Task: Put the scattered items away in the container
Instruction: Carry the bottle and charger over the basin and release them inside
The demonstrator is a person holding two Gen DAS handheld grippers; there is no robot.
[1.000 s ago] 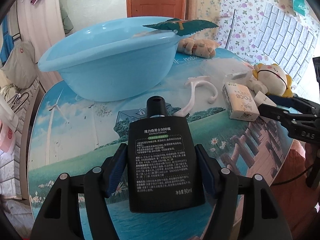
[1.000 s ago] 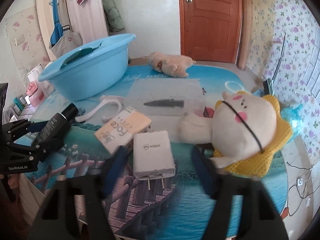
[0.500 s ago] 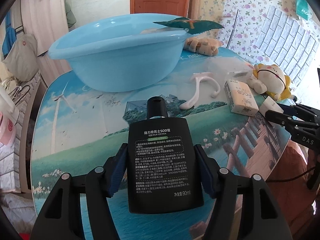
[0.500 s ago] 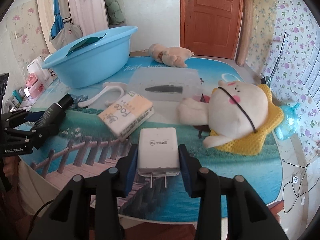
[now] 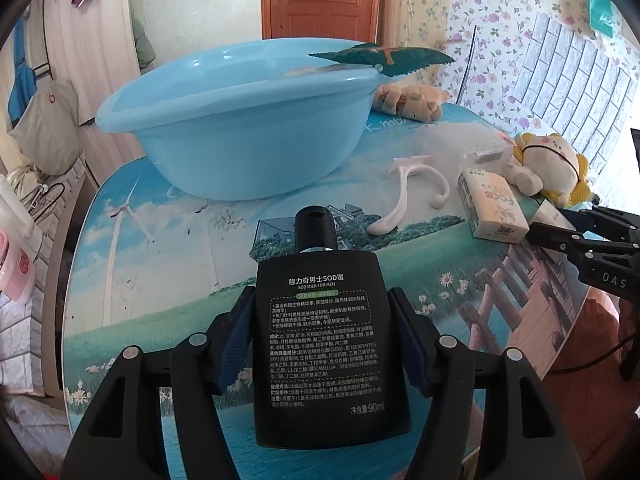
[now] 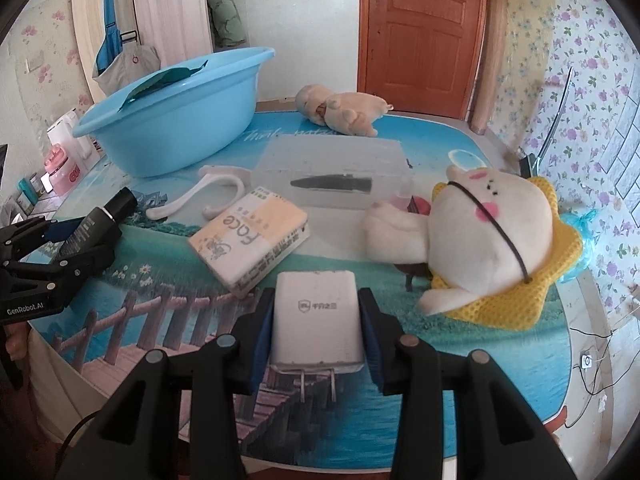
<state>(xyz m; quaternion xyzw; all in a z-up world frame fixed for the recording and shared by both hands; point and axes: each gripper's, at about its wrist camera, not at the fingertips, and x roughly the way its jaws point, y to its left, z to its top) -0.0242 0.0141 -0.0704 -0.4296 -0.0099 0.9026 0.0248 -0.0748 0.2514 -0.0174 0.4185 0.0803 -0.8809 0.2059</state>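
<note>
The left gripper [image 5: 320, 344] clamps a flat black lotion bottle [image 5: 320, 340] between its blue pads, cap pointing forward, held above the table [image 5: 160, 288] with its printed landscape top. The right gripper [image 6: 316, 332] is closed on a white charger [image 6: 316, 320], its prongs pointing back toward the camera, just above the table edge.

Just beyond the charger lies a tissue pack [image 6: 250, 240] marked "Face", and to its right a white plush toy [image 6: 480, 240] on a yellow mesh cushion. Past the tissue pack, a white curved hook-shaped piece [image 6: 200, 196] lies flat, beside a clear plastic box [image 6: 332, 168] with a dark object inside.

Farther back, the blue basin [image 5: 240, 128] stands on the table's far left side; a green foil packet [image 5: 380, 58] lies across its rim, partly overhanging. Between the bottle and the basin the tabletop is bare. A beige plush toy [image 6: 340, 114] lies at the far edge, right of the basin, with a wooden door [image 6: 424, 32] behind.
</note>
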